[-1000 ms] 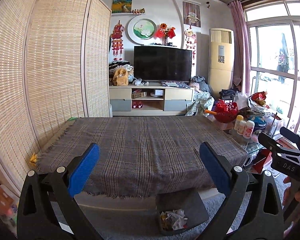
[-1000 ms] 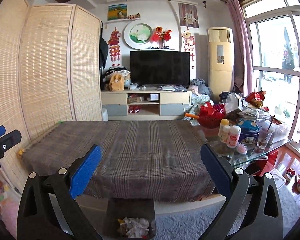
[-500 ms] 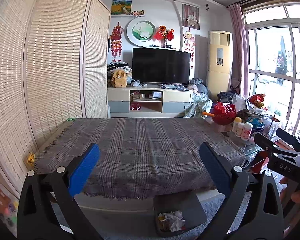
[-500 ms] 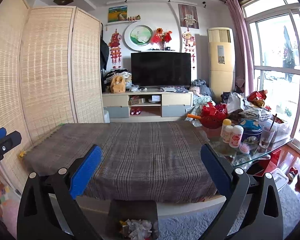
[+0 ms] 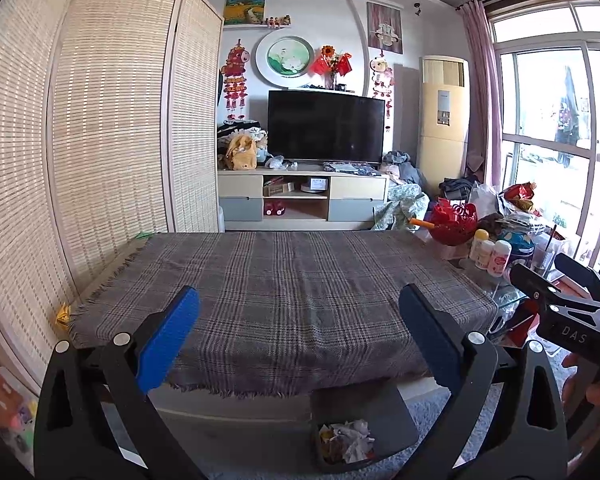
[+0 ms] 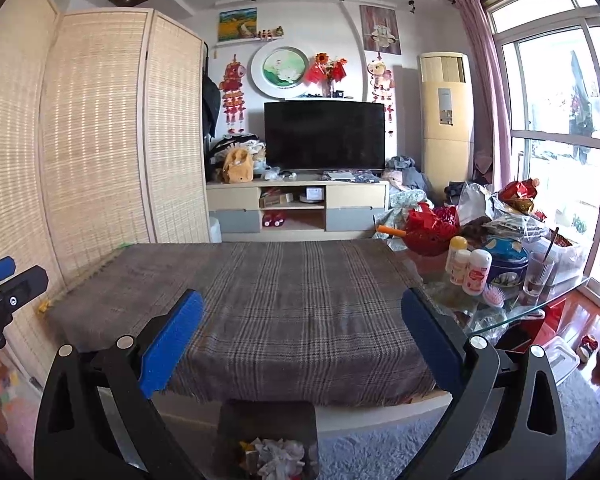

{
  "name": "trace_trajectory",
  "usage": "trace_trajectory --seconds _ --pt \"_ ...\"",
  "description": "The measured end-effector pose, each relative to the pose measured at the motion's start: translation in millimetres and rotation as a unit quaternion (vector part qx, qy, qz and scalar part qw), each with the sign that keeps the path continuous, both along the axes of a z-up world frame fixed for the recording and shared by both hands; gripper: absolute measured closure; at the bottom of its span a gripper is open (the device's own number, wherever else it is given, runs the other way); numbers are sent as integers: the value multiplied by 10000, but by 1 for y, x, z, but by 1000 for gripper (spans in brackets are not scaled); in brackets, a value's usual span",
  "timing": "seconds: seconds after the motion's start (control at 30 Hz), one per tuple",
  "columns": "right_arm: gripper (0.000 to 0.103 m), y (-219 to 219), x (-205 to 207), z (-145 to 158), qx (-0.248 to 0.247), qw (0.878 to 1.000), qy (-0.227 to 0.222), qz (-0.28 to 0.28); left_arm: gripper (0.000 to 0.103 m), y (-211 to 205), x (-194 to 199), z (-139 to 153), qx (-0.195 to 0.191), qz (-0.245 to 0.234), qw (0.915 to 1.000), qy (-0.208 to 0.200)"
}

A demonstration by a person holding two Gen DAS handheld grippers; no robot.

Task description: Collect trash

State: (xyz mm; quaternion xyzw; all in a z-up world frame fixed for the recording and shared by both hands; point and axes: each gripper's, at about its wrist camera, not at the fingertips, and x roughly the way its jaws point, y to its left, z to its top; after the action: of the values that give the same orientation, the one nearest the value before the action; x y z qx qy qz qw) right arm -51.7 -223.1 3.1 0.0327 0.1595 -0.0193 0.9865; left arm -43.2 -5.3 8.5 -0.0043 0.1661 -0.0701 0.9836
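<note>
Both grippers drift back a bit; left gripper [image 5: 298, 336] and right gripper [image 6: 302, 338] hang wide open, empty. Table cloth [image 6: 292, 292] looks bare, trash bin [image 5: 360, 424] already loaded, so scan around before reaching.

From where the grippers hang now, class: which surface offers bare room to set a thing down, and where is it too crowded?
The plaid cloth lies bare from its fringed near edge to the far edge facing the TV stand, screen alongside. Crowded: the glass table with bottles, tin and red basket. The bin below already holds crumpled paper.
</note>
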Motion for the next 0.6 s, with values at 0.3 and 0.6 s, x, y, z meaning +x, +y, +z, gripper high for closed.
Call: trace_trajectory --seconds 0.3,0.6 --pt "3 -3 3 -3 115 9999 25 -27 8 -1 1 -3 -8 10 10000 46" --pt "3 -2 1 -2 193 9998 -20 13 8 -3 -1 -1 1 2 10000 3"
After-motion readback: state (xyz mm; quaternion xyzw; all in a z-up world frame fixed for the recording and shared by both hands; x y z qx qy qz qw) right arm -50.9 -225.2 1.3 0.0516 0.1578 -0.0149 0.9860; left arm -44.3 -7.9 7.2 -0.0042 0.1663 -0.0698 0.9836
